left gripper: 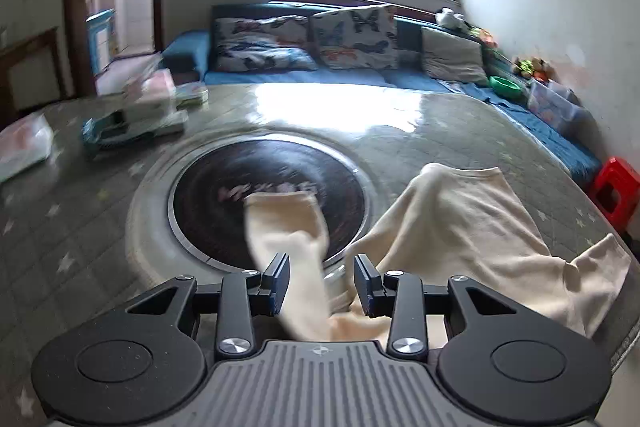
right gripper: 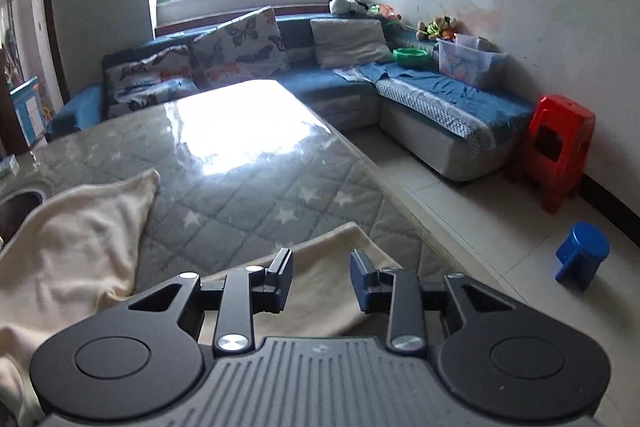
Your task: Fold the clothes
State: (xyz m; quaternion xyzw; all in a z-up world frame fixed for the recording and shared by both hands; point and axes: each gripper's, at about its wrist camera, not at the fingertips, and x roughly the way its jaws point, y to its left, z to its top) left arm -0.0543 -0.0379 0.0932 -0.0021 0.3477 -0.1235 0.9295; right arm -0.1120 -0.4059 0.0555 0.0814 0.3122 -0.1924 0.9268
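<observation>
Two views, taken in turn. Left wrist: left gripper (left gripper: 322, 281) open, a strip of the cream soft-cotton garment (left gripper: 460, 227) running between the jaws but not pinched — blurred, so contact hard to judge; bulk of cloth spread ahead and right of the jaws, across the grey quilted star-print table cover (left gripper: 60, 227). Right wrist: right gripper (right gripper: 321, 281) open too, hovering over a flat cream edge, more fabric bunched left of the jaws. Best closed firmly on one hem each — then lifted together, evenly, to avoid twisting.

No legible text; blurred marks on turntable (left gripper: 268, 195).
</observation>
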